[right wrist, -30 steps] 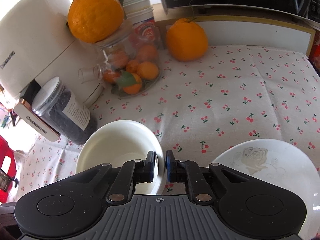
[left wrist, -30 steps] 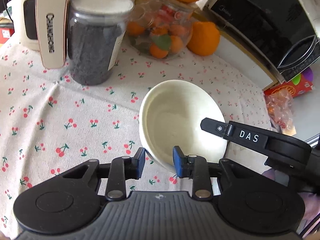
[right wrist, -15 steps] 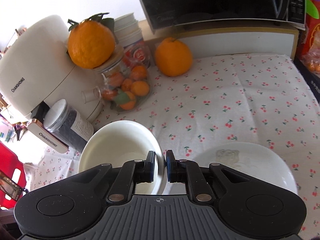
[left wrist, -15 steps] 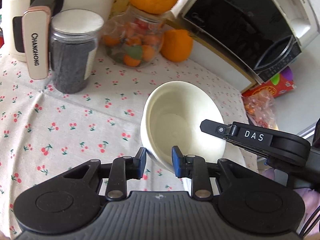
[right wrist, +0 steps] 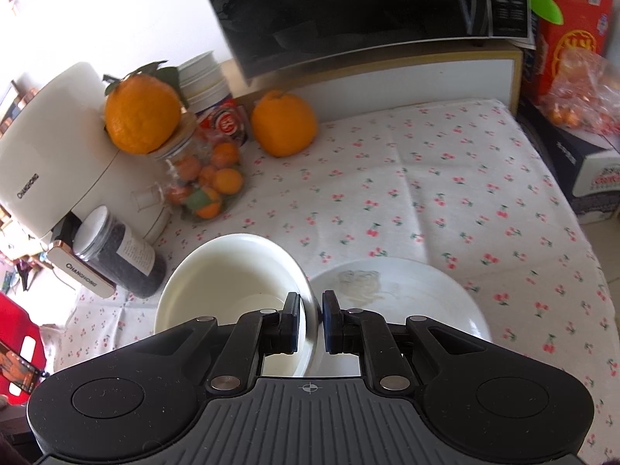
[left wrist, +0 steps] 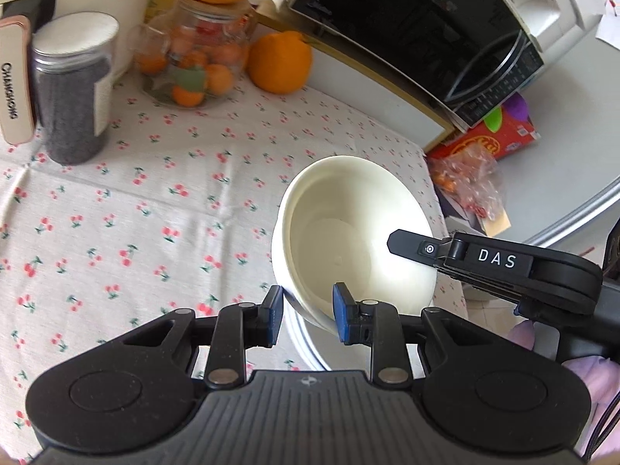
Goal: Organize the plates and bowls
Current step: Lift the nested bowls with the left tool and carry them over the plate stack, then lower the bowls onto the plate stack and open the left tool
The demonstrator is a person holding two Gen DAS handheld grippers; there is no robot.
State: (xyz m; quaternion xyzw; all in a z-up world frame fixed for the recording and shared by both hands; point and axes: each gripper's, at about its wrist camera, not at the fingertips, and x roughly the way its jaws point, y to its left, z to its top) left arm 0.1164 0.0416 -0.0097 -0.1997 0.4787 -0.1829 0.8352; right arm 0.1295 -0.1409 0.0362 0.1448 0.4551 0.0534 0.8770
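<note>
A white bowl [left wrist: 348, 232] hangs tilted above the cherry-print tablecloth [left wrist: 135, 213], held from both sides. My left gripper [left wrist: 306, 317] is shut on its near wall. My right gripper [right wrist: 310, 321] is shut on the bowl's [right wrist: 232, 271] right rim, and one of its black fingers [left wrist: 410, 246] reaches over the rim from the right in the left wrist view. A white plate [right wrist: 426, 302] with a faint flower print lies on the cloth just right of the bowl and partly under it. Its edge [left wrist: 306, 348] shows below the bowl.
At the back stand a dark-filled jar [left wrist: 73, 93], a glass jar of small oranges [left wrist: 193, 62] with a big orange on top, a loose orange [left wrist: 279, 62], a white appliance [right wrist: 50, 155] and a microwave [left wrist: 426, 31]. A red box [left wrist: 488, 139] and snack bag [left wrist: 465, 178] sit past the table's right edge.
Both grippers have lifted the bowl and carried it to the right, toward the plate. The plate now lies close beside and under the bowl. The jars have slid away to the left.
</note>
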